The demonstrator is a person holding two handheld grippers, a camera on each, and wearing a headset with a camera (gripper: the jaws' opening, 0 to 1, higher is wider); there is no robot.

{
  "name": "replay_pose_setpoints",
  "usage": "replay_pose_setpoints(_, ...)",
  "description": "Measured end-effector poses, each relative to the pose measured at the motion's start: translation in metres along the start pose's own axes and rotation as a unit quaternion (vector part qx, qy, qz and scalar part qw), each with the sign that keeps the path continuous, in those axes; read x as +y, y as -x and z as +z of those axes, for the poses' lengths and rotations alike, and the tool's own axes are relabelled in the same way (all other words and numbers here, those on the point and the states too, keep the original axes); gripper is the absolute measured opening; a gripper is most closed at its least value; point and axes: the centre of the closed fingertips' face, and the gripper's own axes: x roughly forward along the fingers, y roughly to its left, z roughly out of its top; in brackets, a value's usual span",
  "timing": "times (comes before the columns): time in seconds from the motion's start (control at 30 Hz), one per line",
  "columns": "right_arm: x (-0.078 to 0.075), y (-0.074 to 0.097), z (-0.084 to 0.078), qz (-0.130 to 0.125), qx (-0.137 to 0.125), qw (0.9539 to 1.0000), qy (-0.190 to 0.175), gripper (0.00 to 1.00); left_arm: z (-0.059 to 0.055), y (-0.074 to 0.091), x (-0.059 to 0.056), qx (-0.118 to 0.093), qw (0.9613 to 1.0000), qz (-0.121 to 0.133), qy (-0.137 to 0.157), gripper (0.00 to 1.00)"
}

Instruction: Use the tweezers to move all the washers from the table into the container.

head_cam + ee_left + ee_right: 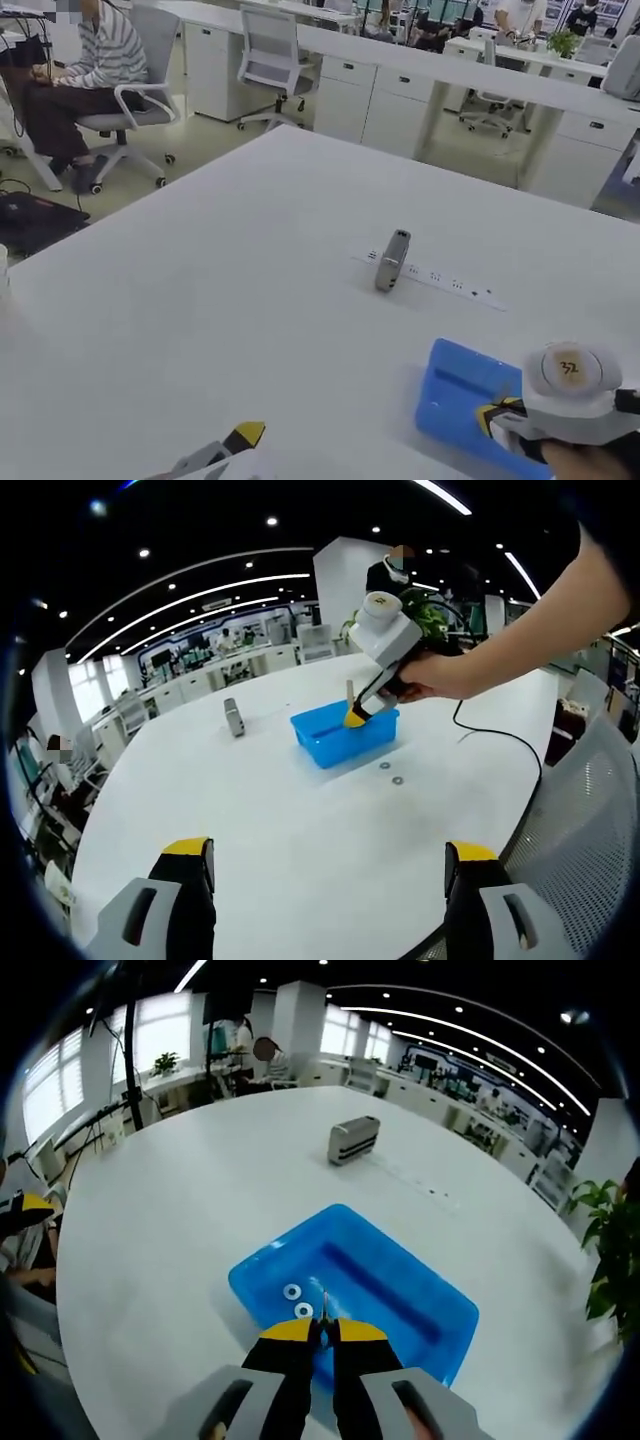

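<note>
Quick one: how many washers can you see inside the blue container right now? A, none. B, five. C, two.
C: the right gripper view shows two washers lying in the blue container, just ahead of the tweezers held in the right gripper.

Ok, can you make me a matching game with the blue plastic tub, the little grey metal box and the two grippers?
1. blue plastic tub
2. little grey metal box
3. left gripper
4. right gripper

a. shut on thin tweezers
b. wide open
c. holds two silver washers
d. by the white socket strip

Pairs: 1-c, 2-d, 3-b, 4-a
</note>
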Motion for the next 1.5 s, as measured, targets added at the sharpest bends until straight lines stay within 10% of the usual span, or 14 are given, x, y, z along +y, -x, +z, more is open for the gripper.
replay_pose_setpoints(0.67,-0.009,0.002,-0.002,0.003,-0.003,0.9980,-0.063,0.03,0.001,0.001,0.003,-0.003,1.0000,0.004,0.006,0.97)
replay_pose_setpoints(1.5,-0.006,0.071,0.023,0.002,-0.071,0.9956,-0.061,0.03,0.005,0.003,0.005,-0.013,0.9998,0.014,0.002,0.97)
